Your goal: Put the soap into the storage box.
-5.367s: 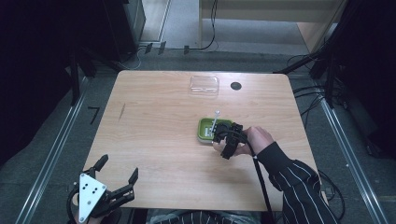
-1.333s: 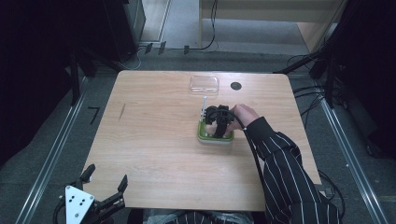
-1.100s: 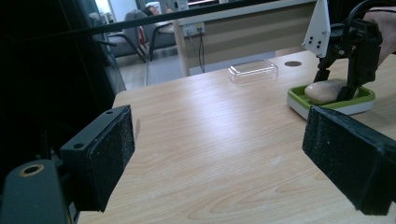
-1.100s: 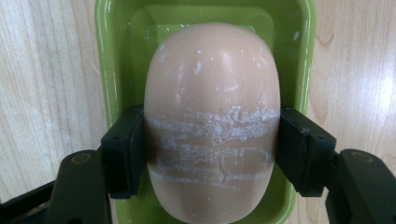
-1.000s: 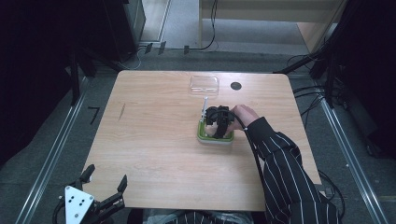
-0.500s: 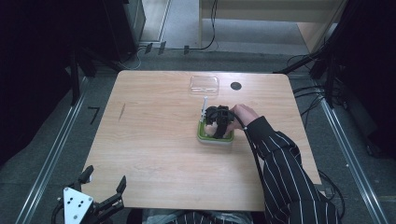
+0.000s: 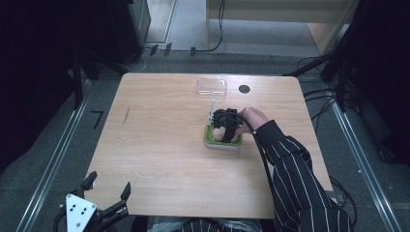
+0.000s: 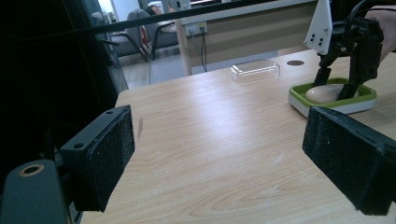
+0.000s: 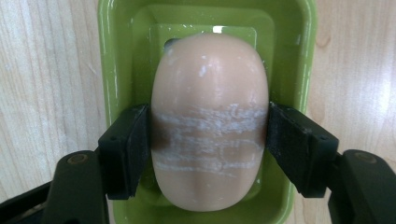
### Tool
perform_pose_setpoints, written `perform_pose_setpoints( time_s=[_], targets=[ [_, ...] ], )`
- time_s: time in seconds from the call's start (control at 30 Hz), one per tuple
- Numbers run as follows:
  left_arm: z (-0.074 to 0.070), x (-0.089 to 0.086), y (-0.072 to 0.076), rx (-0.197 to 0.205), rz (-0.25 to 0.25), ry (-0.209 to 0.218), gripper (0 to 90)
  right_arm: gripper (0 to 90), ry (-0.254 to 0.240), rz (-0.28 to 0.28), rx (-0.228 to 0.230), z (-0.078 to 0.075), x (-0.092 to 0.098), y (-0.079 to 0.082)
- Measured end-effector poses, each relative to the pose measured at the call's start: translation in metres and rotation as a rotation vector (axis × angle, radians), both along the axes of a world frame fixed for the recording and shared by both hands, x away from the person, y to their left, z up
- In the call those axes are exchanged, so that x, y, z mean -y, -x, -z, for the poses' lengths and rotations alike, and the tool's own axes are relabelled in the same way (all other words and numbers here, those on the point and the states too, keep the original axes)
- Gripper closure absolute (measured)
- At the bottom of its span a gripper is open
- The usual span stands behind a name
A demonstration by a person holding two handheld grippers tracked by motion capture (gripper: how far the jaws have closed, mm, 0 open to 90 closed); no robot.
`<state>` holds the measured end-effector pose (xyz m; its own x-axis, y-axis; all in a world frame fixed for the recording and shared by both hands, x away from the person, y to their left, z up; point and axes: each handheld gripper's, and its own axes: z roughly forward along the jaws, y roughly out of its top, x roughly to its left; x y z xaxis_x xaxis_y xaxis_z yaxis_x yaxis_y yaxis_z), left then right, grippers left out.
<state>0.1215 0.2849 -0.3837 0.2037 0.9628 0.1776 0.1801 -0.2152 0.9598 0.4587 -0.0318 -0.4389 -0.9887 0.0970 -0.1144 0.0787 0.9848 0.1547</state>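
soap bar between the jaws, resting in its green dish

the pale soap bar [image 9: 209, 121] lies in the green soap dish [image 9: 108, 60], which sits on the wooden table [image 7: 159, 145] right of centre. the right gripper [image 9: 209, 140] points down over it, one pad at each side of the bar. its jaws have just been opening a little, and the pads look to be at the bar's sides or barely off them; i cannot tell for sure whether they press. white scuff bands cross the bar between the pads.

beyond the dish, toward the far edge, lies a clear plastic lid [image 7: 212, 86], and just right of it a small dark round hole [image 7: 244, 89] in the tabletop. nothing stands between dish and lid.

the left gripper [image 8: 224, 154] hangs at the near left corner, jaws wide apart and empty, well away from the dish.

no readable writing on any of it.

the right gripper view gives the soap's scuffs and the dish's smeared inside; the left gripper view gives the dish [image 8: 332, 100] from the side, with its white base, and the lid [image 8: 255, 70] behind. the high view shows the striped sleeve [image 7: 295, 179] reaching in.
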Motion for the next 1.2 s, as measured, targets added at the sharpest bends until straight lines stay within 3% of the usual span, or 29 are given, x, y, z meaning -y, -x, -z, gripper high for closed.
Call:
perform_pose_setpoints(
  time_s=[0.07,0.43,0.67,0.77,0.97,1.1,1.2],
  targets=[
    [0.0,0.0,0.0,-0.001,0.0,0.0,9.6,31.0,-0.012,-0.02,0.002,-0.001,0.001,-0.002],
    [0.0,0.001,-0.002,0.005,-0.003,0.006,9.6,19.5,0.003,0.073,-0.01,-0.008,0.001,0.0],
    [-0.001,0.005,-0.009,0.002,0.009,0.006,9.6,11.0,-0.03,0.112,-0.026,-0.015,-0.003,0.005],
    [-0.001,0.008,-0.011,-0.009,0.026,-0.017,9.6,5.6,-0.028,0.134,-0.02,-0.018,-0.001,0.007],
    [-0.001,0.006,-0.009,0.002,0.017,0.007,9.6,2.6,-0.007,0.216,-0.013,-0.023,0.008,0.012],
    [0.0,0.007,-0.01,-0.006,0.035,-0.011,9.6,2.6,-0.011,0.266,-0.003,-0.028,0.013,0.018],
    [0.0,0.004,-0.009,0.006,0.025,0.015,9.6,2.5,-0.015,0.298,0.008,-0.031,0.016,0.023]
  ],
)
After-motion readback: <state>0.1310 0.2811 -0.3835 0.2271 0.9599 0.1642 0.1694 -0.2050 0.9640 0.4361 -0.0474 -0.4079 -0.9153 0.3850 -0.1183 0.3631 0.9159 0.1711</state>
